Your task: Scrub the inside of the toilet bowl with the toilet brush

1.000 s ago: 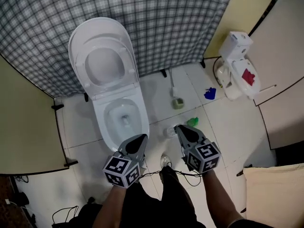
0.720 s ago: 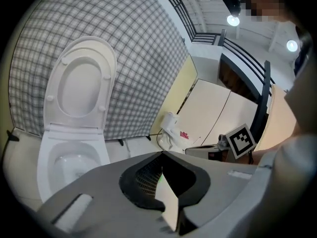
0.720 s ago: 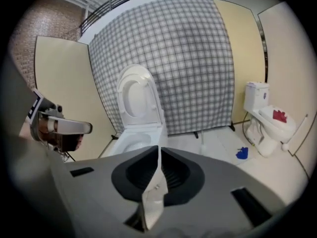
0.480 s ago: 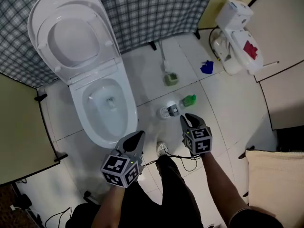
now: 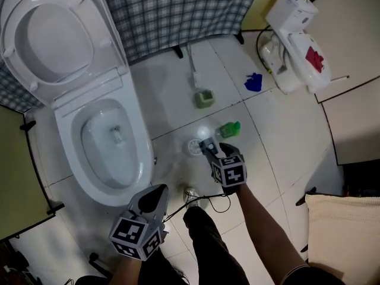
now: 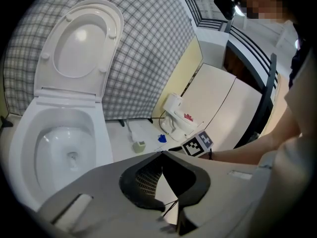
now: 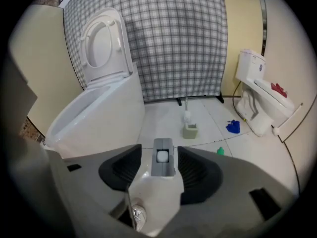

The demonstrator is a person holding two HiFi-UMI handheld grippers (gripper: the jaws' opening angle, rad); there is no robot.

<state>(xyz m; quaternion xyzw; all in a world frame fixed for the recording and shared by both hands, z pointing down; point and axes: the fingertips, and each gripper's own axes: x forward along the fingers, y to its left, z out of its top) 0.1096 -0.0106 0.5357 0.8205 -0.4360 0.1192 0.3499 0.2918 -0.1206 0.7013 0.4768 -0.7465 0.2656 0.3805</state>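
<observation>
The white toilet bowl [image 5: 110, 150] [image 6: 64, 148] stands at left with its lid [image 5: 53, 40] raised. A white-handled brush in a greenish holder [image 5: 203, 98] [image 7: 190, 129] stands on the tiles beyond my grippers. Nearer, a grey upright handle [image 7: 162, 166] with a white knob rises from a round base [image 5: 193, 146]. My right gripper [image 5: 208, 147] [image 7: 161, 150] points down over it. Its jaws have just been opening and stand open on either side of the grey handle, pads not pressing. My left gripper [image 5: 159, 190] [image 6: 162, 153] hangs by the bowl's front, tips together, holding nothing.
A green bottle [image 5: 228, 129] lies right of the round base, a blue cloth [image 5: 253, 82] farther back. A second white fixture [image 5: 291, 34] sits at the right wall. A checked curtain [image 5: 178, 10] hangs behind the toilet. The person's shoe [image 5: 191, 193] is between the grippers.
Both grippers have dropped toward the floor. The right one moved forward onto the grey handle and its jaws spread apart. The toilet has slid left in the head view.
</observation>
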